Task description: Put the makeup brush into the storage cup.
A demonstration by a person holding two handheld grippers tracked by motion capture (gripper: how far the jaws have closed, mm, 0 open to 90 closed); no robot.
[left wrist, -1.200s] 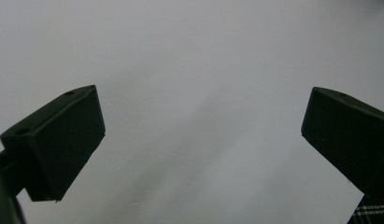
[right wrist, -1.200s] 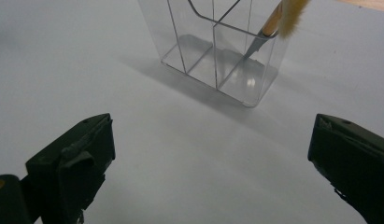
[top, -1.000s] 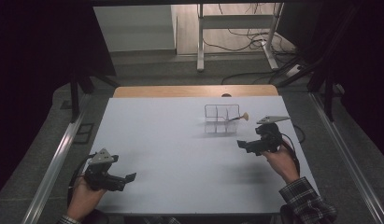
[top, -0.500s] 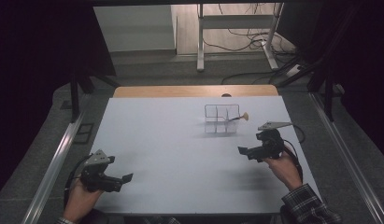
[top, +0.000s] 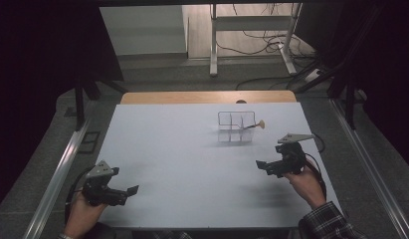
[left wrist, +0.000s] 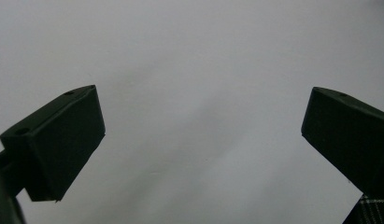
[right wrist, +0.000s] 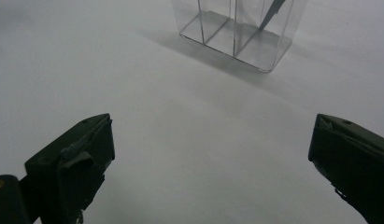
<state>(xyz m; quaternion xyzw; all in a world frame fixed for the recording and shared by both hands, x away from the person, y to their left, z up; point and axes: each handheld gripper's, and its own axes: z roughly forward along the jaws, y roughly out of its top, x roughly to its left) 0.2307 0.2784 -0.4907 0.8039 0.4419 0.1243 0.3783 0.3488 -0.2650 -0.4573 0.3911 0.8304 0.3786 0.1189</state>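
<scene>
A clear divided box (top: pixel 236 127) stands on the white table (top: pixel 192 149), right of centre toward the far side. A thin utensil with a tan head (top: pixel 260 124) leans out of it to the right. In the right gripper view the box (right wrist: pixel 236 32) is ahead, with the utensil's dark handle (right wrist: pixel 273 9) inside. My right gripper (top: pixel 262 165) hovers near the right edge, short of the box, open and empty (right wrist: pixel 210 154). My left gripper (top: pixel 132 190) is at the near left corner, jaws wide apart over bare table (left wrist: pixel 203 135).
A wooden strip (top: pixel 207 97) runs along the table's far edge. Metal rails (top: pixel 57 174) flank both sides. A desk frame (top: pixel 252 30) and cables lie on the floor beyond. A plaid sleeve (top: pixel 326 224) comes in at the near right.
Both hands have drawn back a little toward the near edge of the table. The jaws stay apart and the box has not moved.
</scene>
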